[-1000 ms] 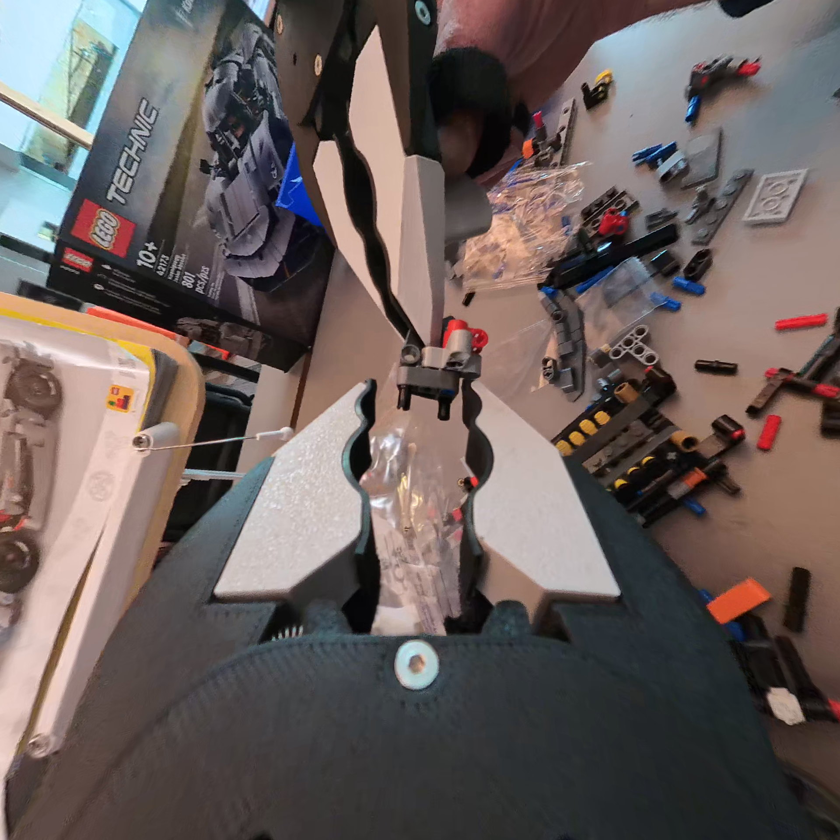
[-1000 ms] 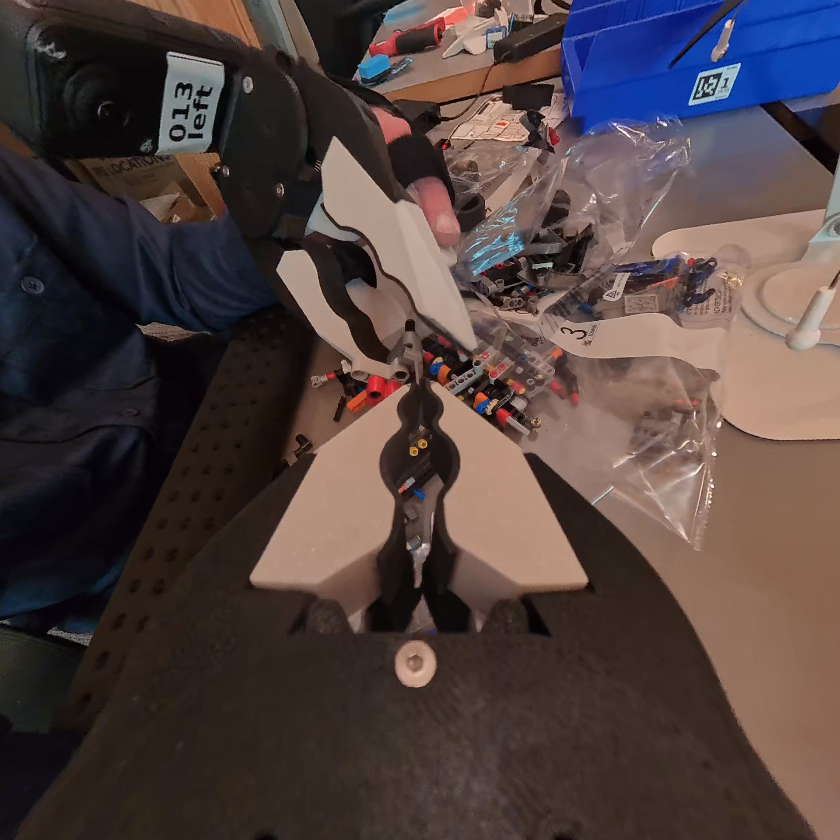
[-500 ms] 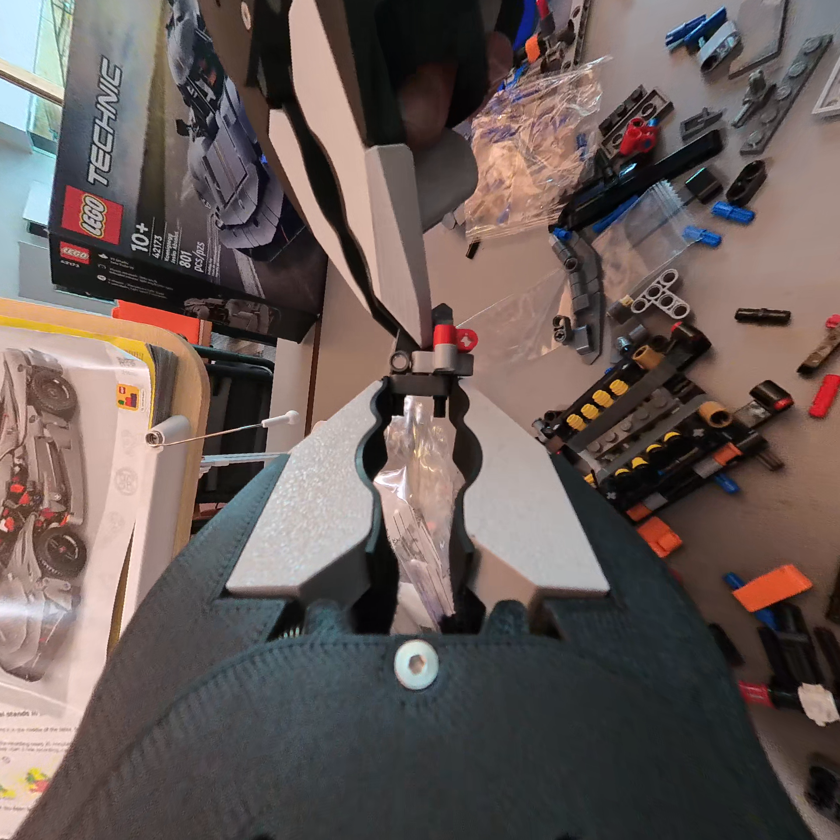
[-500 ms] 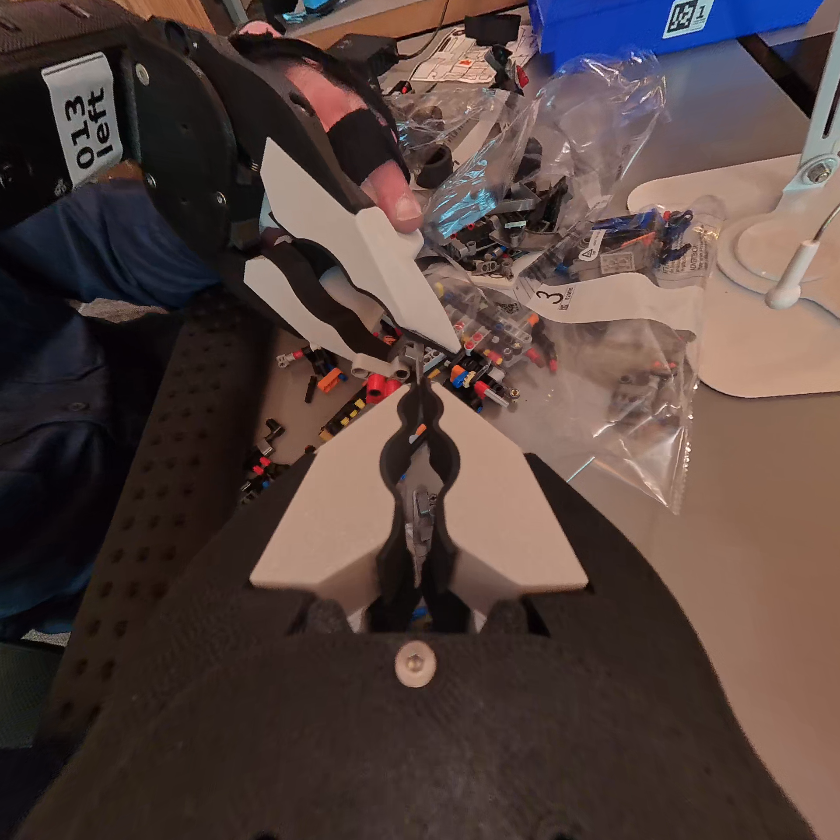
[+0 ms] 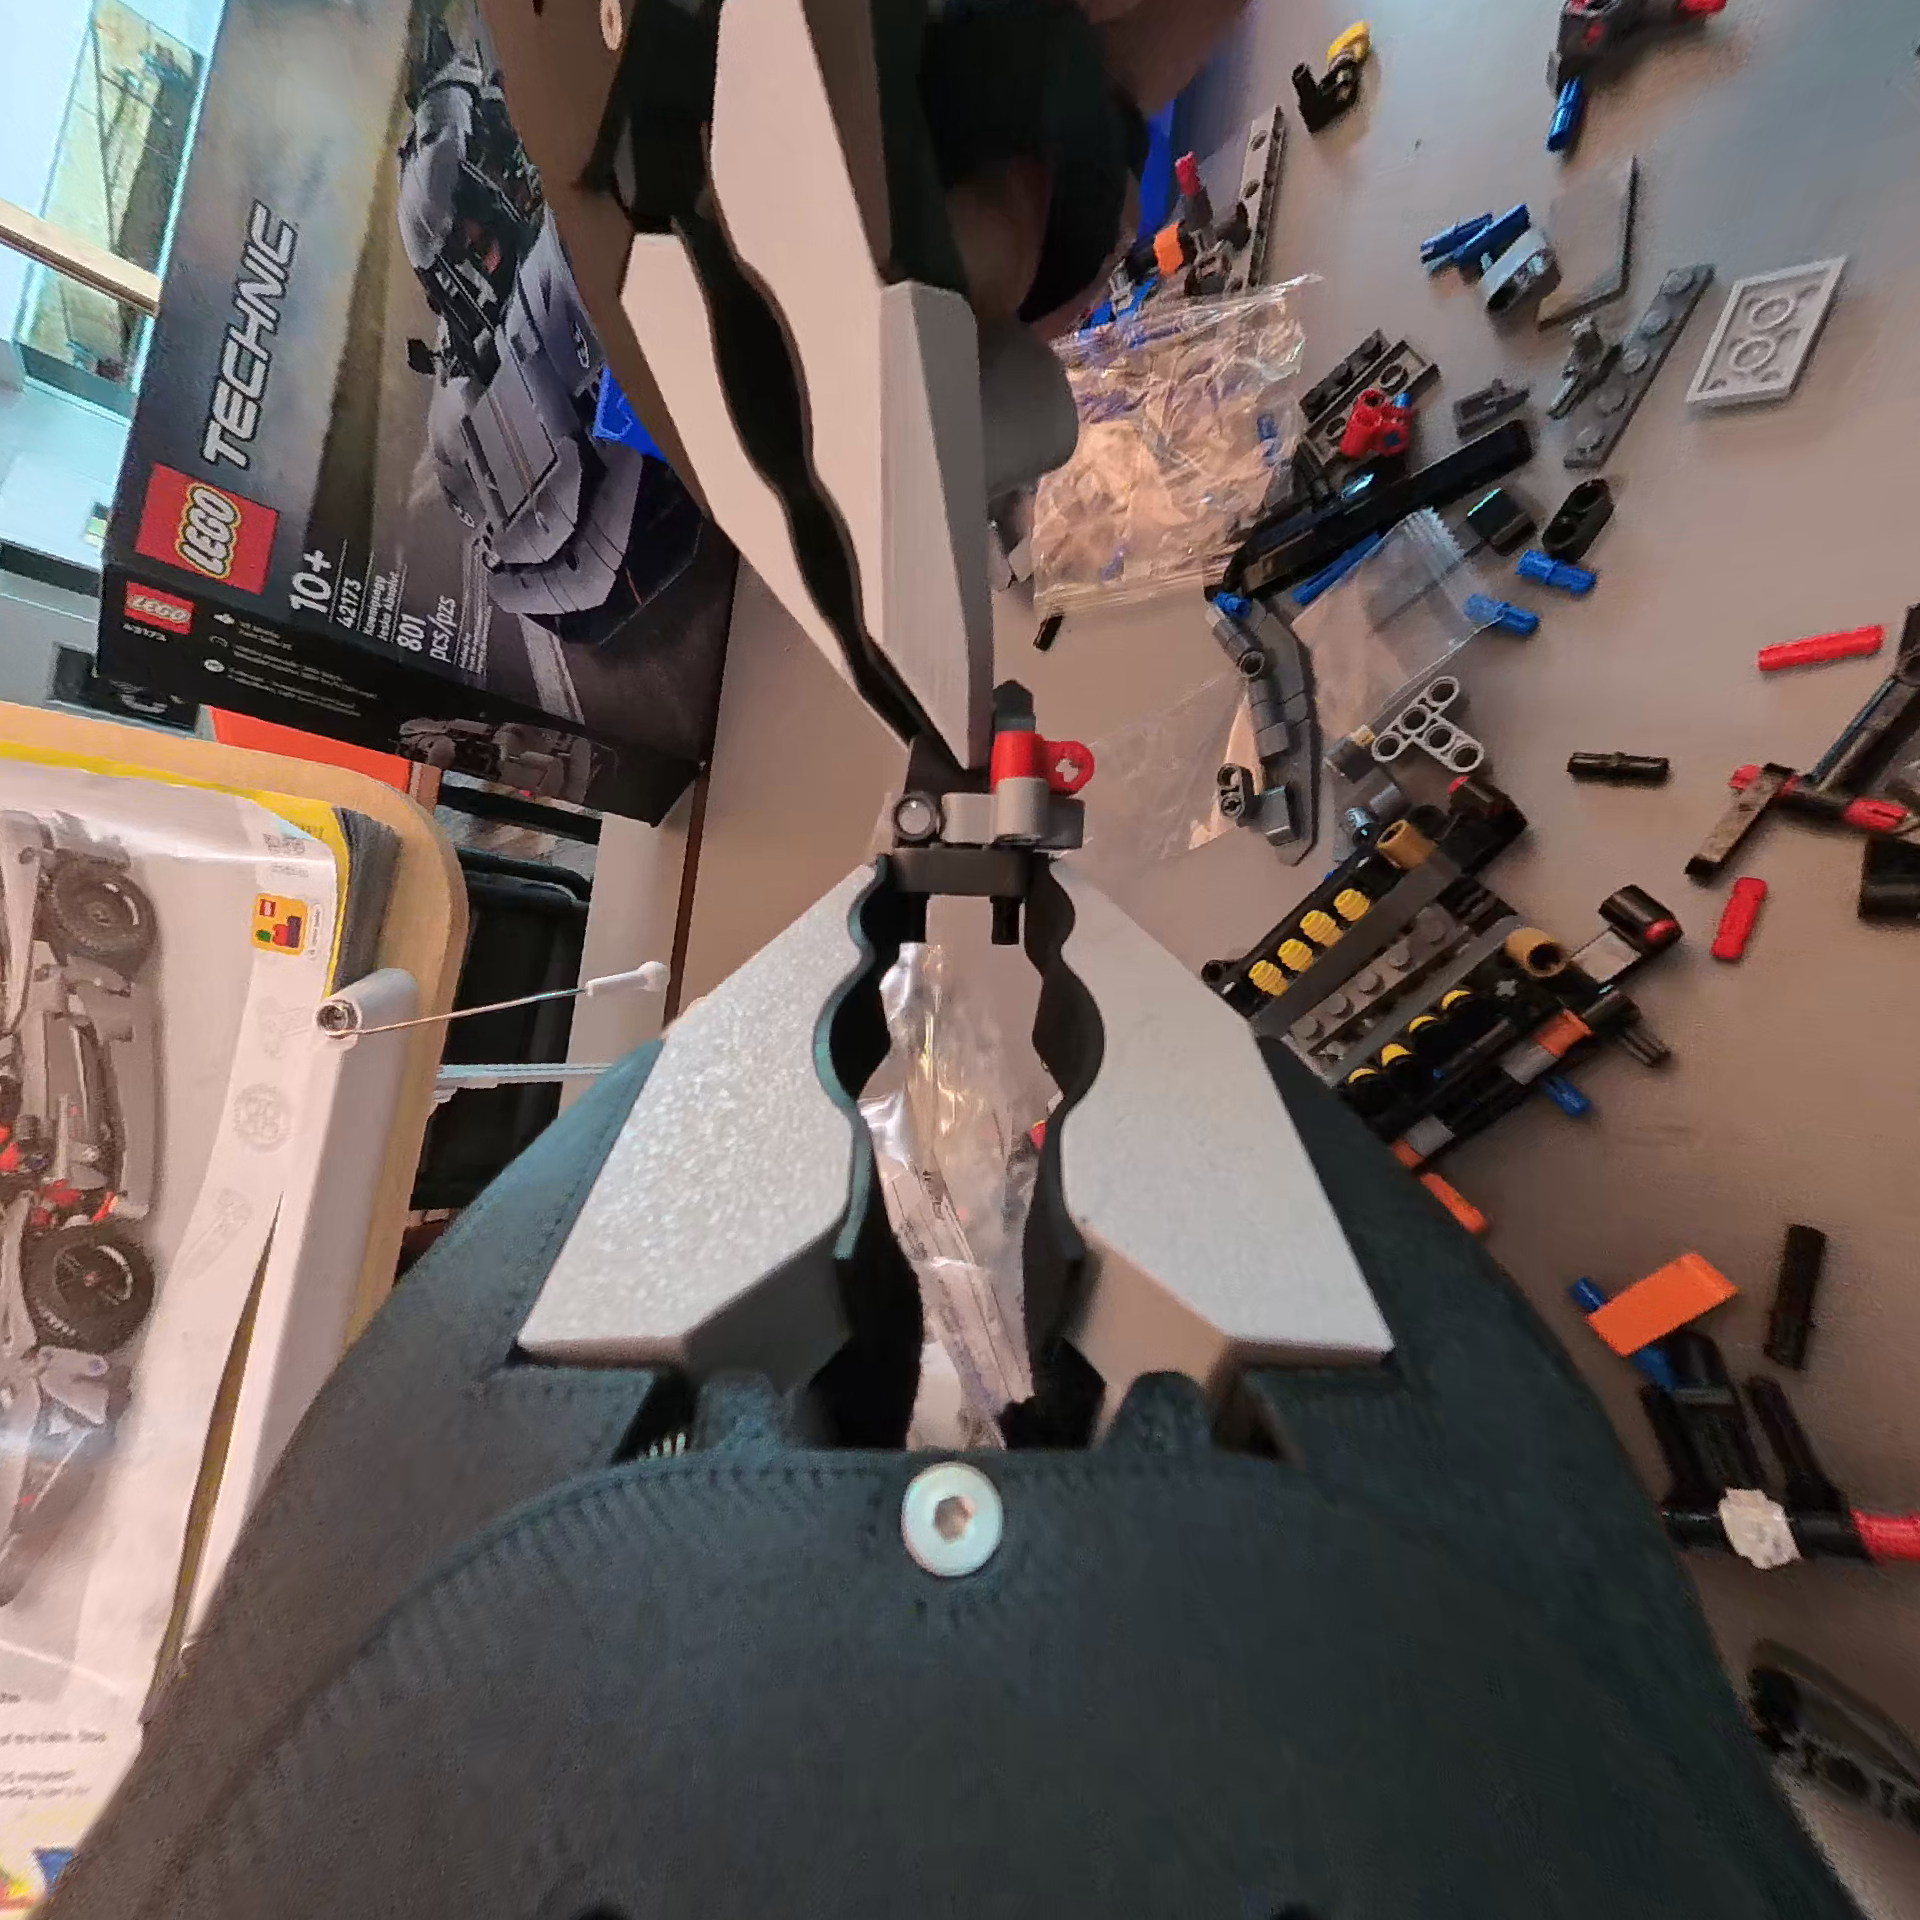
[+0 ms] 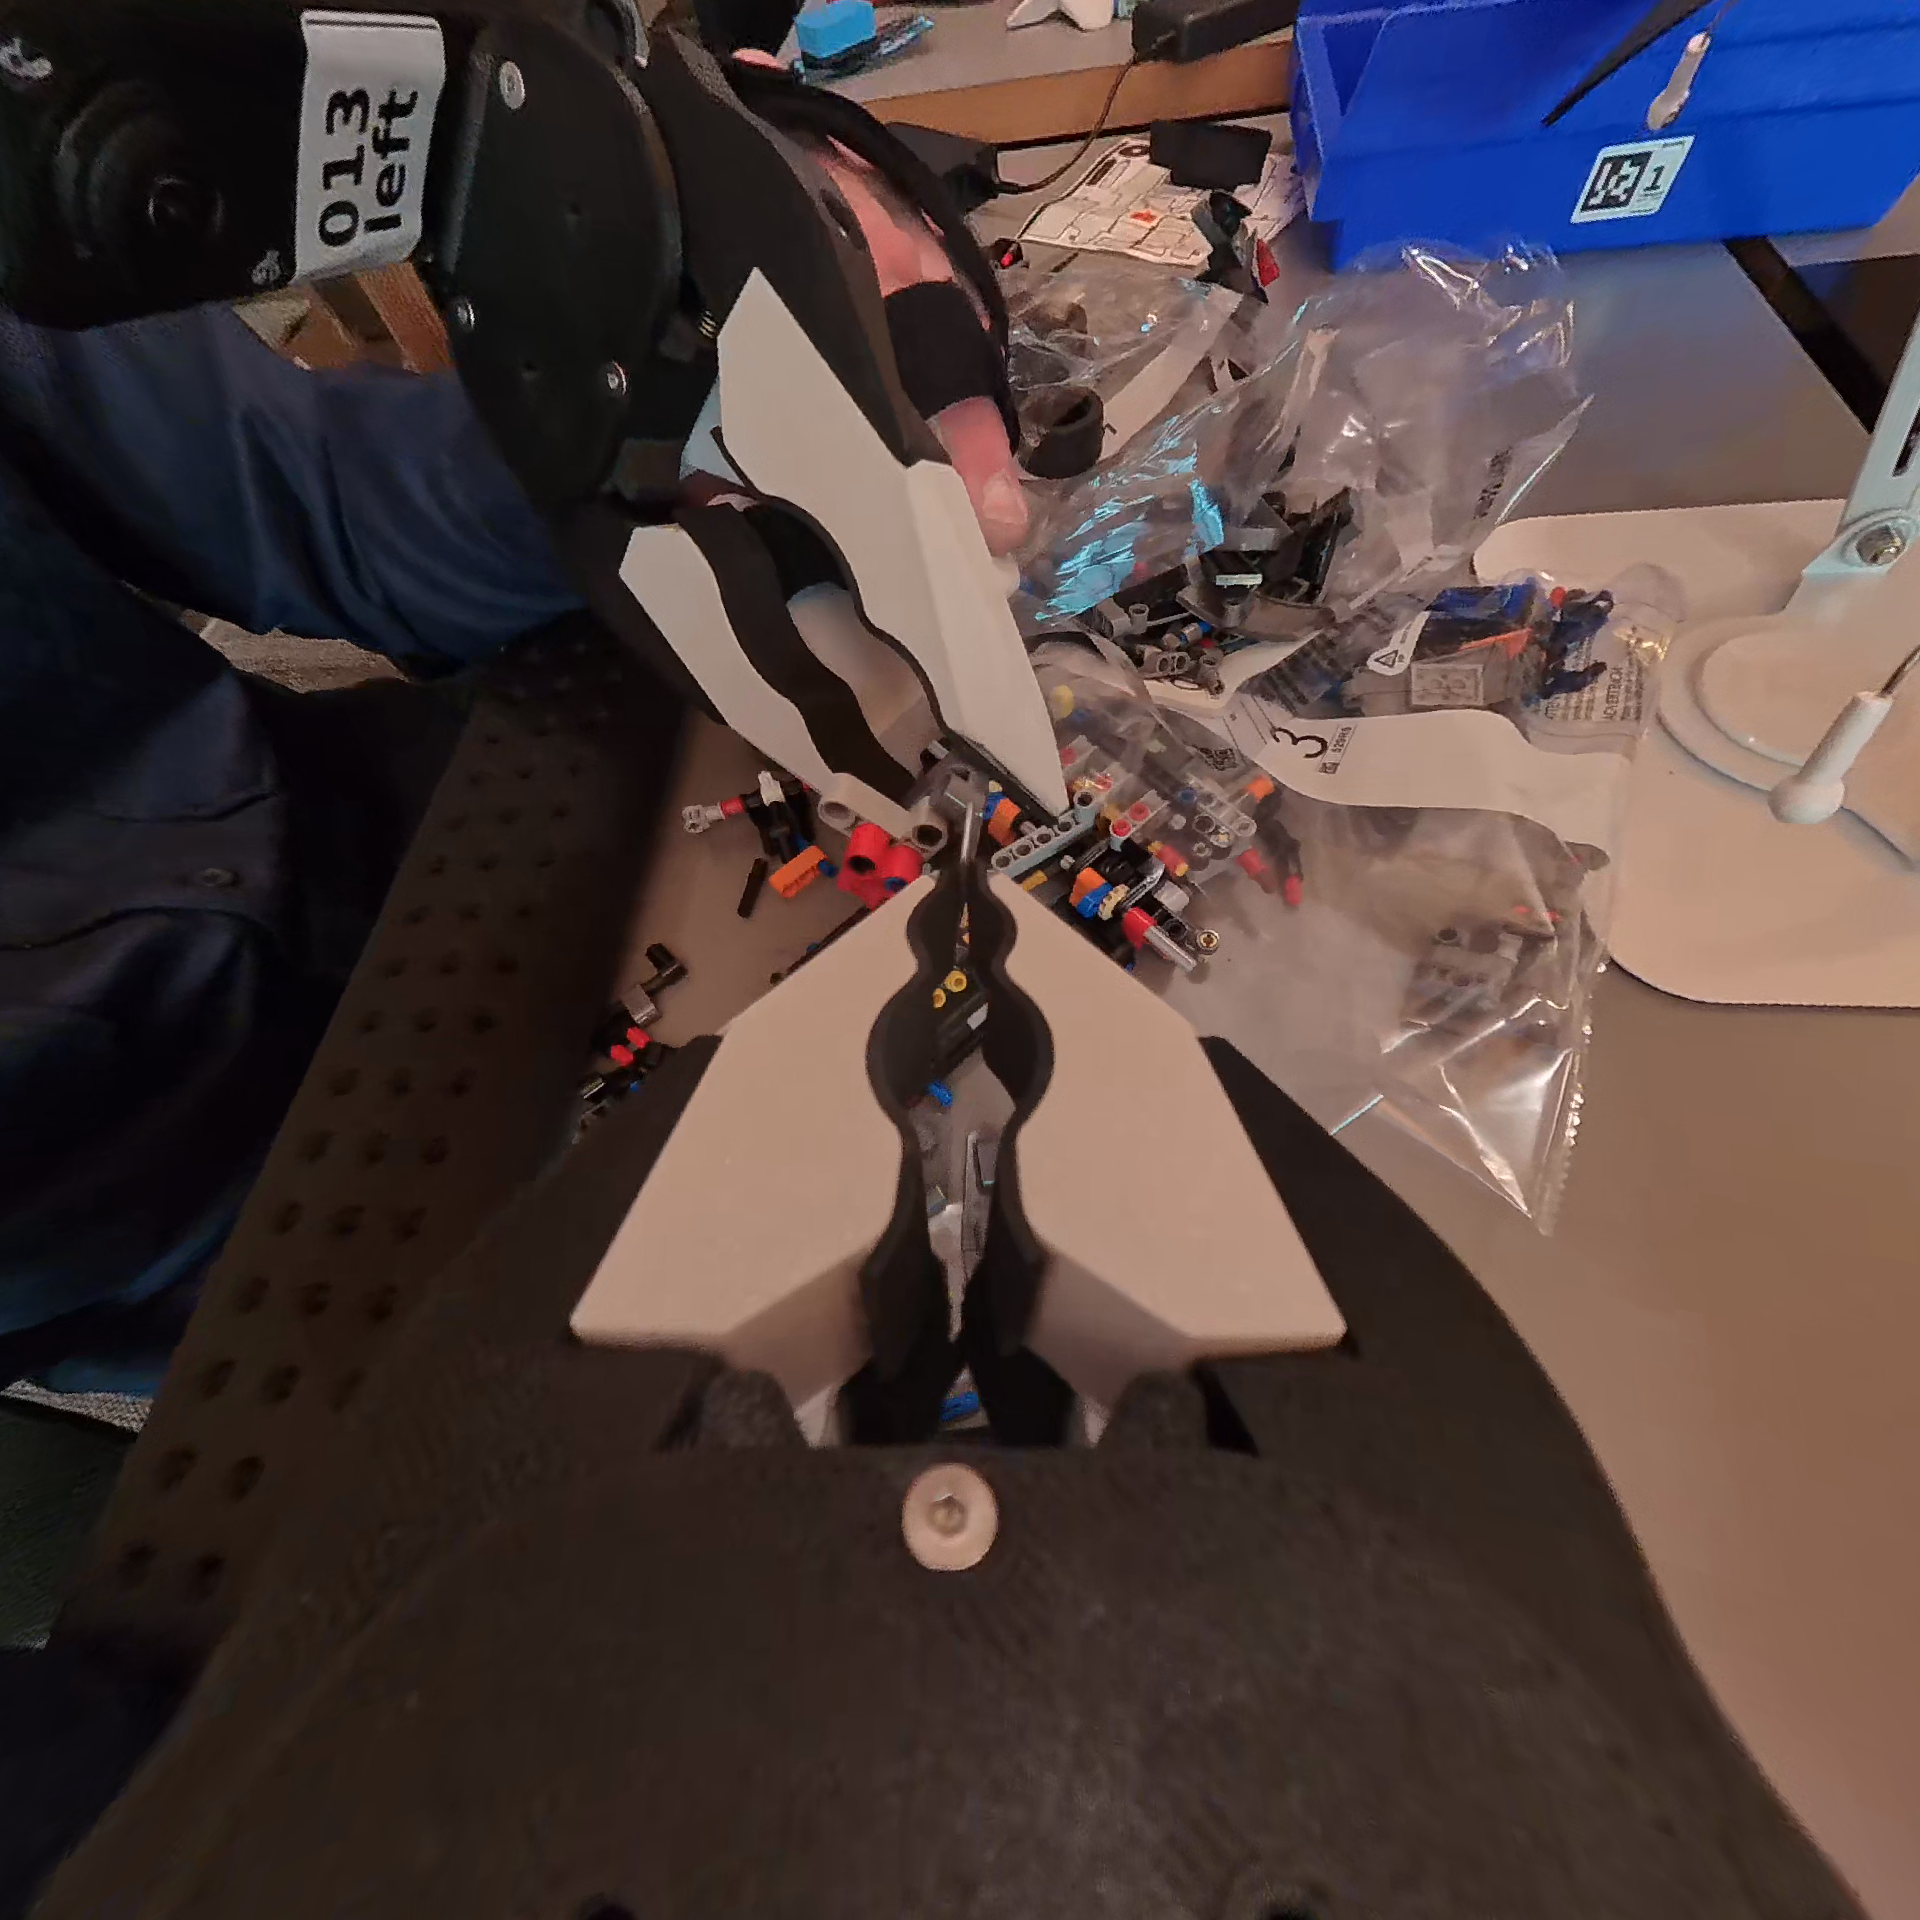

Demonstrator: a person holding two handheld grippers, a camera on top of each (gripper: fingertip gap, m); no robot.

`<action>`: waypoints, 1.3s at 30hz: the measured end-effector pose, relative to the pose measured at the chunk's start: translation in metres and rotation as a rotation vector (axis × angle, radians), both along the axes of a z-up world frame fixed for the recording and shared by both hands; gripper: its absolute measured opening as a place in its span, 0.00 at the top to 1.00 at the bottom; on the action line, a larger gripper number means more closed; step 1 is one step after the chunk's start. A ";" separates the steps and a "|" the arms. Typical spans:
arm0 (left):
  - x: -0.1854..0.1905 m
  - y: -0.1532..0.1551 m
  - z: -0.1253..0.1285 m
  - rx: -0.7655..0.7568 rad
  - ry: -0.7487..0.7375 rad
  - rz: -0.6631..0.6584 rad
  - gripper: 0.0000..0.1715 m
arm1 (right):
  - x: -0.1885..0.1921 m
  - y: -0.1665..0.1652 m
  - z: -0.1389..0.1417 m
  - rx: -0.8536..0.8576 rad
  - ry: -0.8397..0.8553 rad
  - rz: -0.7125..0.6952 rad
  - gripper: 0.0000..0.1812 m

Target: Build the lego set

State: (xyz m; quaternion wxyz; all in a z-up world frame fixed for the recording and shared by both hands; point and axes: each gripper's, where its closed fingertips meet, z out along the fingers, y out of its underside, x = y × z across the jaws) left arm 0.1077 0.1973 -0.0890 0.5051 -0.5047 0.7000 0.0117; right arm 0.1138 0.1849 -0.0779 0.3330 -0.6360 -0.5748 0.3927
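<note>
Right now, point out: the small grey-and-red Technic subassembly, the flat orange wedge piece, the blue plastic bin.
small grey-and-red Technic subassembly (image 5: pixel 1003 816), left wrist view, grey middle.
flat orange wedge piece (image 5: pixel 1660 1302), left wrist view, top face.
blue plastic bin (image 6: pixel 1475 135), right wrist view, front wall.

Blue bin (image 6: pixel 1590 114) at the table's (image 6: pixel 1714 1299) far edge — just beside it a white stand base (image 6: pixel 1766 748); black perforated board (image 6: pixel 343 1091) along the table's left.

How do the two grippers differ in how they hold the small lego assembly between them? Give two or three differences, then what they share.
The left gripper clamps the small lego assembly across its dark base, while the right gripper pinches it from above. The left gripper's fingers stand visibly apart; the right gripper's fingers are nearly closed. The left gripper points up the left wrist view; the right gripper slants down to meet it. Both have grey fingers with wavy black pads and grip the same piece.
</note>
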 end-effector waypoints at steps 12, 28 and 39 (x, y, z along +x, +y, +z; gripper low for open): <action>-0.010 0.010 -0.004 -0.147 -0.028 0.074 0.87 | -0.003 0.010 0.005 0.124 -0.015 -0.066 0.98; -0.010 0.013 -0.013 -0.258 -0.040 0.110 0.87 | -0.021 0.005 -0.006 0.323 -0.115 -0.061 0.97; -0.010 0.003 0.001 -0.336 -0.121 0.042 0.88 | -0.011 0.003 0.002 0.302 -0.075 -0.057 0.98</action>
